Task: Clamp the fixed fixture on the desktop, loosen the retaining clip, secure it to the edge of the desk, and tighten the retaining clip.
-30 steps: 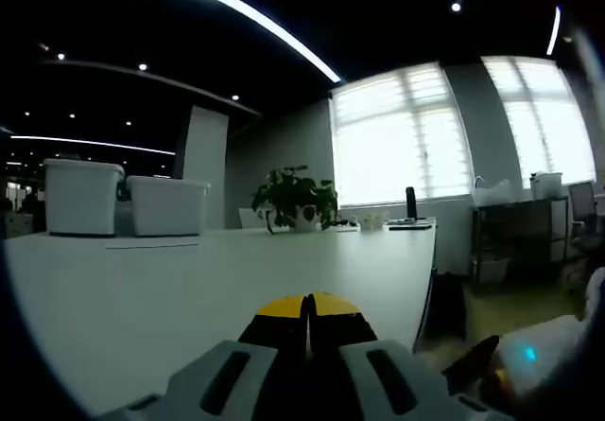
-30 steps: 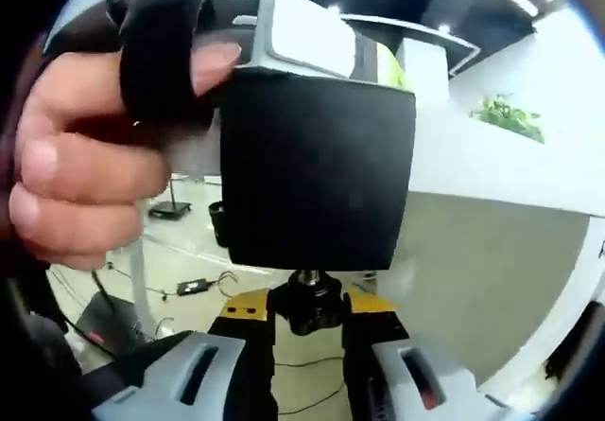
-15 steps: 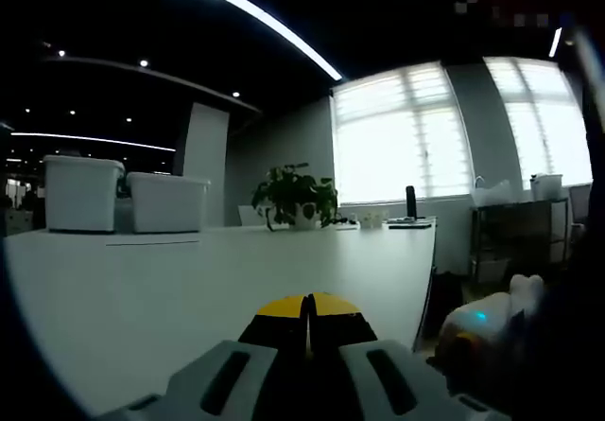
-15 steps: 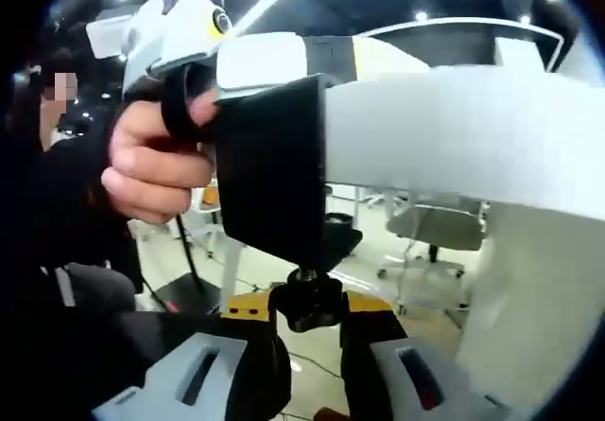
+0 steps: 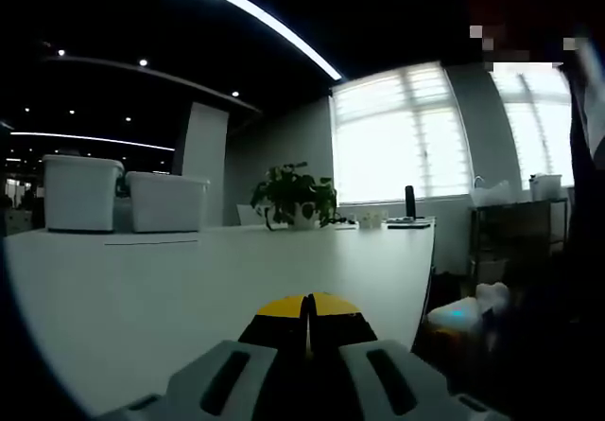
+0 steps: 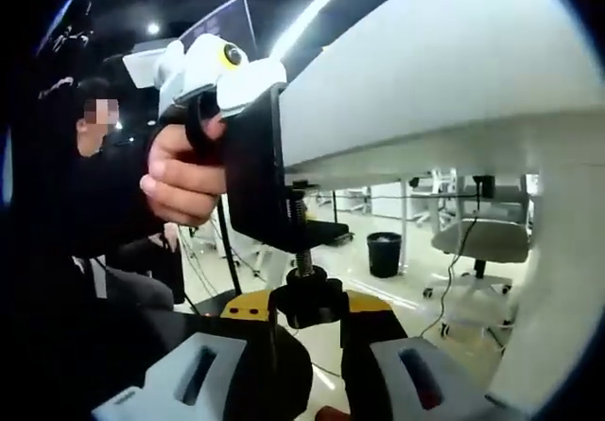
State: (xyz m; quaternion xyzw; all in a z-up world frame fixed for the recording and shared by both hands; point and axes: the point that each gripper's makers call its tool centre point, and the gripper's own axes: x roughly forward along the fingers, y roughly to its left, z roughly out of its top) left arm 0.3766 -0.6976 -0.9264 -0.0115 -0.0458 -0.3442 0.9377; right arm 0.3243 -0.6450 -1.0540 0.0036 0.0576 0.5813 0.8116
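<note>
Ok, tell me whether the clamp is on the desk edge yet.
On: the black clamp straddles the white desk edge, its screw knob underneath, between the right gripper's jaws.

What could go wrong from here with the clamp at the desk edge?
The right hand-held gripper grips only the small black knob under the clamp, so it might slip while turning. The screw looks a little tilted, so the clamp could bite the desk edge crookedly. The left hand-held gripper seems to steady the clamp from above; releasing early may let it shift.

Office: long white desk, swivel chair, potted plant, ceiling striplights.
</note>
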